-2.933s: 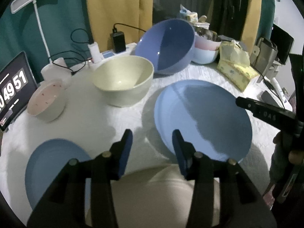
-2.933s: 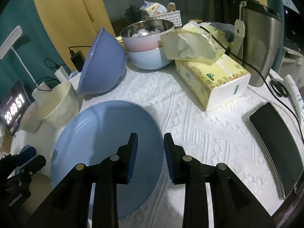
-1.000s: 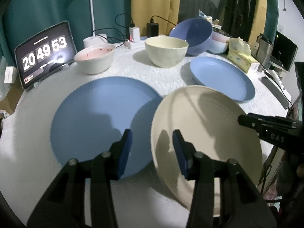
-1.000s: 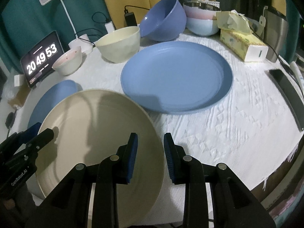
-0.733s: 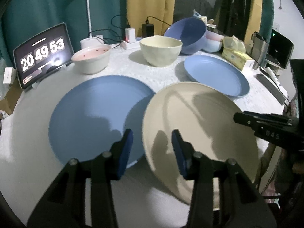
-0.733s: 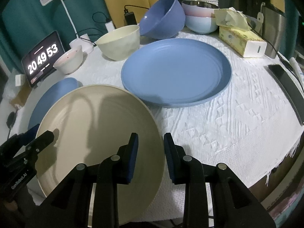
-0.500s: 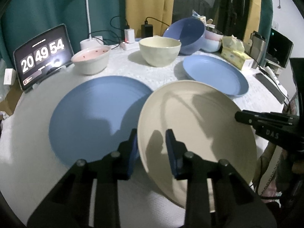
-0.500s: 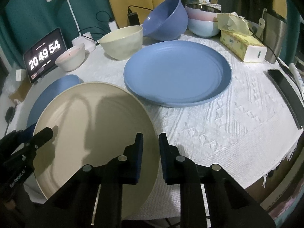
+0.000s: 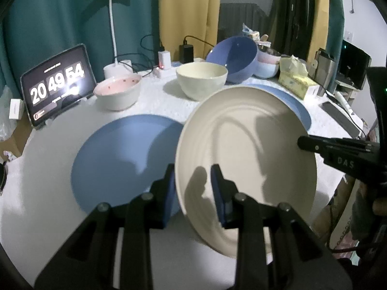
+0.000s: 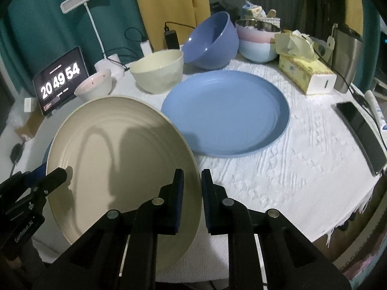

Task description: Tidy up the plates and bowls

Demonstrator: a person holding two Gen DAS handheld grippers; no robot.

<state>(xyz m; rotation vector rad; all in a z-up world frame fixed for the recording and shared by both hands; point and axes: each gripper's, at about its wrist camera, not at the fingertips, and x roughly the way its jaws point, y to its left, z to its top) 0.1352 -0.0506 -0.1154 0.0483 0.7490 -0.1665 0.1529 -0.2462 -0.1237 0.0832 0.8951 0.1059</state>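
Together, both grippers carry the cream plate clear of the white tablecloth, tilted with its inner face toward the cameras. The left gripper has just closed its jaws, and they now clamp the plate's rim at about 8 o'clock on the plate as the left wrist view shows it. The right gripper has likewise just closed and pinches the opposite edge, at about 4 o'clock on the plate in its own view.

Beneath and beside the raised plate, at its 9 o'clock in the left wrist view, a dark blue plate lies flat on the table. A second blue plate lies at the cream plate's 2 o'clock in the right wrist view, partly overlapped by it in the picture.

Farther back, at 12 o'clock, stand a cream bowl, a small pink-lined bowl and a large blue bowl tipped on its side against a stack of pastel bowls. A tablet clock leans at 10 o'clock, with a desk lamp behind it and a tissue box at 2 o'clock.
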